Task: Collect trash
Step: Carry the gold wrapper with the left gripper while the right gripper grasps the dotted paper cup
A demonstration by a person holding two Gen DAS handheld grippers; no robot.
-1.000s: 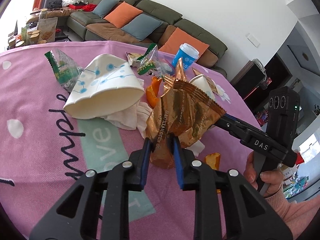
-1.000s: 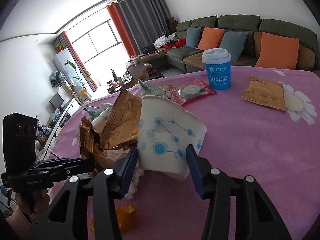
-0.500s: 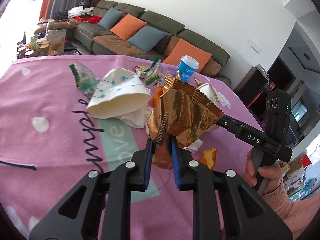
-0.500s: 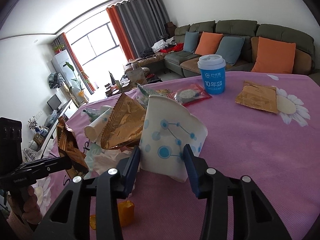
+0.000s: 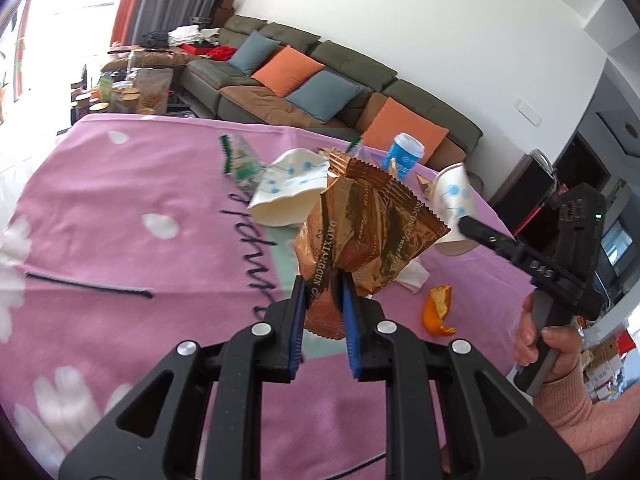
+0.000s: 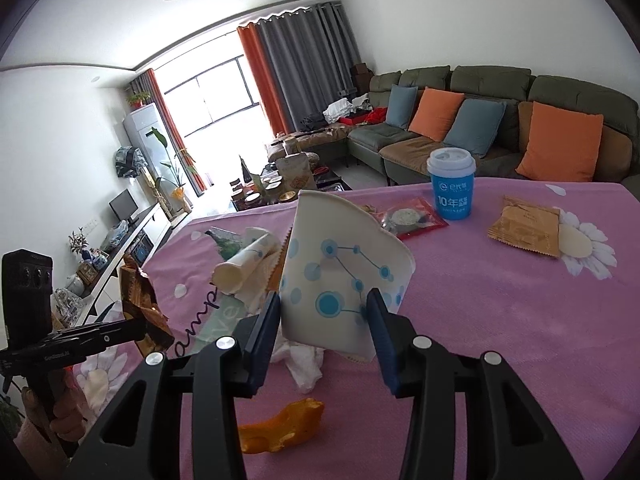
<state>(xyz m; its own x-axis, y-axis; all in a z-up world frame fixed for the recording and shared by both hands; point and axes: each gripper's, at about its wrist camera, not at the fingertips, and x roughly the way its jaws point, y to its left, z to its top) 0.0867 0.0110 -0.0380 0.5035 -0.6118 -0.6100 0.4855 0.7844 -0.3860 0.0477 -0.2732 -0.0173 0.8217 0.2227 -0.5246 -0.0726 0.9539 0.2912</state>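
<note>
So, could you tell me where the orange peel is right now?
The orange peel lies on the pink tablecloth, below the right gripper and near the crumpled tissue.

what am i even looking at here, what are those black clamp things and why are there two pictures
There is no robot arm here. A person holds a hand-operated gripper in each hand, and each one has a wide-angle camera looking forward along its two fingers. So each picture is one gripper's own view, and each also catches the other gripper from the side.

In the left wrist view, the left gripper is shut on a crumpled gold snack wrapper, raised off the table. At the right edge, a hand holds the other gripper.

In the right wrist view, the right gripper grips a white paper cup with blue dots.

On the pink tablecloth lie more trash: a second dotted cup, orange peel, a crumpled tissue, a blue lidded cup, a red packet and a brown packet.
</note>
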